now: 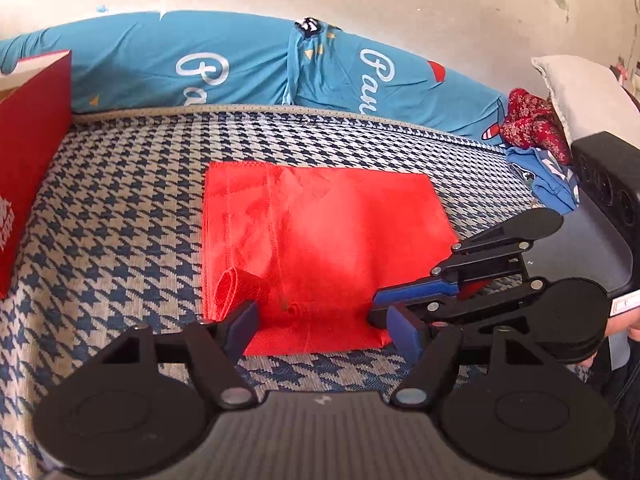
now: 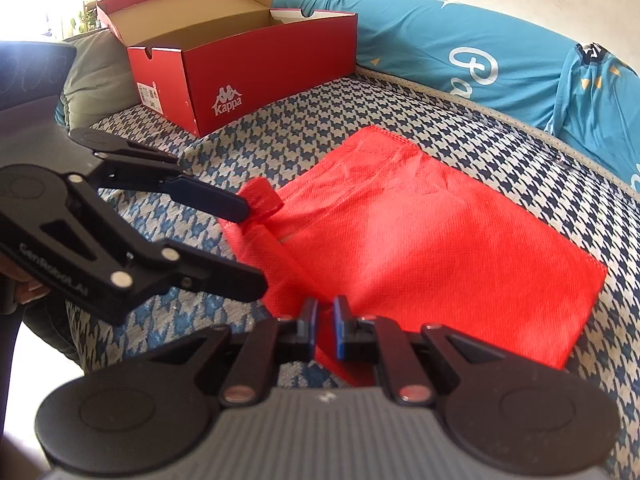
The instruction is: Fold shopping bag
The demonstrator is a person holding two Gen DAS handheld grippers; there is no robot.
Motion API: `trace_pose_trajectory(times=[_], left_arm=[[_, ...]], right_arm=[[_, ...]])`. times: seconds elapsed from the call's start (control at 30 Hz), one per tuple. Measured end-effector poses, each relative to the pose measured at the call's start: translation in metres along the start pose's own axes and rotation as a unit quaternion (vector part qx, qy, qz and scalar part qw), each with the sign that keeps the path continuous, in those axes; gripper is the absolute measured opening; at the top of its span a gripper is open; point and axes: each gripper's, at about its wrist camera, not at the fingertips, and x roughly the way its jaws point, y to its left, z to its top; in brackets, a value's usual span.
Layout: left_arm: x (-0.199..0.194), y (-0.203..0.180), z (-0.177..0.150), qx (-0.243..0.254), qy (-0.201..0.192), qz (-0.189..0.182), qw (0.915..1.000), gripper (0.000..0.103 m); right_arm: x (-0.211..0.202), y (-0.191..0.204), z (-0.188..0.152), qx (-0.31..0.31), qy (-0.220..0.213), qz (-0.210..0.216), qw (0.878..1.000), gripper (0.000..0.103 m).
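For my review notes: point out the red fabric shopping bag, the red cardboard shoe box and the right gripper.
Red fabric shopping bag [image 2: 440, 240], right wrist view, flat middle panel.
Red cardboard shoe box [image 2: 272, 68], right wrist view, long side wall.
Right gripper [image 2: 326, 328], right wrist view, between fingertips.

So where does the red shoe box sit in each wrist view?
Left wrist: red shoe box cut off at the left edge, only its side showing.
Right wrist: the box upper left of centre, lid open, logo facing the camera.
Shared landmark: the red shopping bag flat on the houndstooth cover.
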Motion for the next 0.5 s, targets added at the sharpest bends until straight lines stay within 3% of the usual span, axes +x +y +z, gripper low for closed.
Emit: trace_pose_trajectory(times=[0.5], left_arm=[[0.012, -0.016, 0.001, -0.02, 0.009, 0.067, 0.9975, 0.07]], right_arm=[[-0.003, -0.001, -0.002, -0.005, 0.0, 0.0, 1.0, 0.006]])
